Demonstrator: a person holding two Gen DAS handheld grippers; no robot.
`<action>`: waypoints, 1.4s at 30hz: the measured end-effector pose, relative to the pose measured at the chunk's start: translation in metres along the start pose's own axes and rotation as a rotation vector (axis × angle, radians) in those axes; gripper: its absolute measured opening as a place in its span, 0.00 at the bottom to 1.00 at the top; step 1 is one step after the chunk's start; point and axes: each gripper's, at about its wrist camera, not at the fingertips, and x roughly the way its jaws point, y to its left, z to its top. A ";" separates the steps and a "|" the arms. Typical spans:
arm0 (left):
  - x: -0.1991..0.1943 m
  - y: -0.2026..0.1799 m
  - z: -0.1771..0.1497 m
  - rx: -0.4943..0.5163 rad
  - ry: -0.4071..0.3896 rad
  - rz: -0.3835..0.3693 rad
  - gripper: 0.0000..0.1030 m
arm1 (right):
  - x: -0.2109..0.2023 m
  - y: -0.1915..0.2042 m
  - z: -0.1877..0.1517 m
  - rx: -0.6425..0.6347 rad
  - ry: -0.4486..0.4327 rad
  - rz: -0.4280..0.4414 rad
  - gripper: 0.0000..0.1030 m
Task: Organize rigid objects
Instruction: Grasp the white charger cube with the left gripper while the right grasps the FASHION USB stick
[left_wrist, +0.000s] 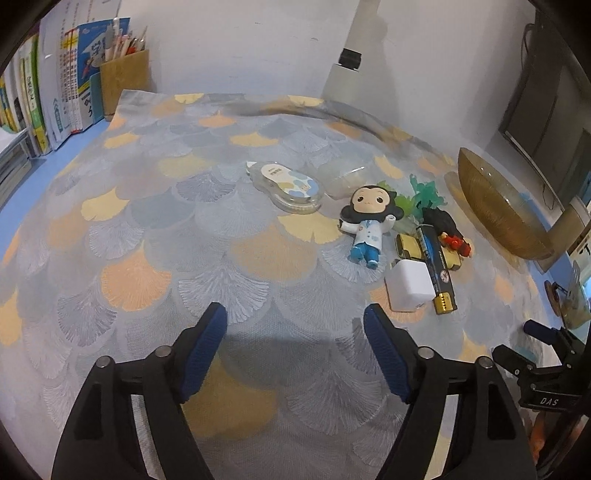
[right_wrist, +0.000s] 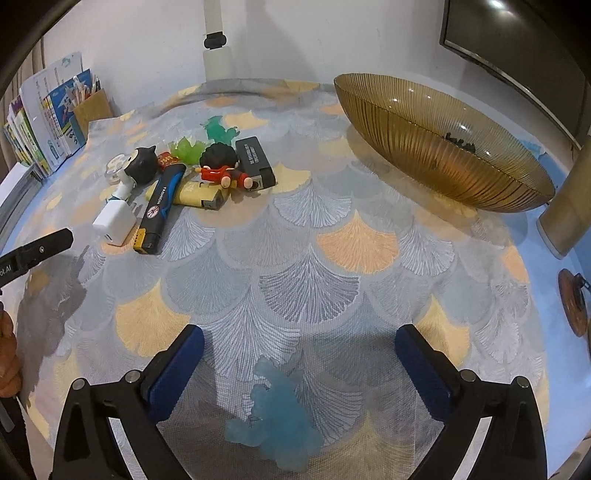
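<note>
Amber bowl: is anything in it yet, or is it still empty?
Not empty. In the right wrist view a small dark object lies inside the amber bowl near its far wall; what it is cannot be told.

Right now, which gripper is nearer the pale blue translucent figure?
Right. The right gripper is open with the pale blue figure lying between its fingers. The left gripper is open off to the side by the white charger, apart from it.

you'll see a fan-patterned cloth (left_wrist: 155, 236) over the blue desk (left_wrist: 22, 184) | books (left_wrist: 55, 96) standing upright at the far left, a wooden pen holder (left_wrist: 123, 79) just beside them | white lamp post (right_wrist: 217, 48) against the back wall | dark monitor (right_wrist: 517, 48) at the far right
</note>
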 end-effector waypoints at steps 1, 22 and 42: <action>0.000 0.000 0.000 0.003 0.001 0.001 0.74 | 0.000 0.000 0.000 0.000 0.000 -0.001 1.00; 0.004 -0.010 -0.001 0.055 0.015 0.006 0.79 | -0.001 0.001 0.000 0.003 -0.003 -0.001 1.00; 0.033 -0.064 0.026 0.202 0.087 -0.255 0.25 | -0.033 0.044 0.050 -0.040 -0.048 0.143 0.64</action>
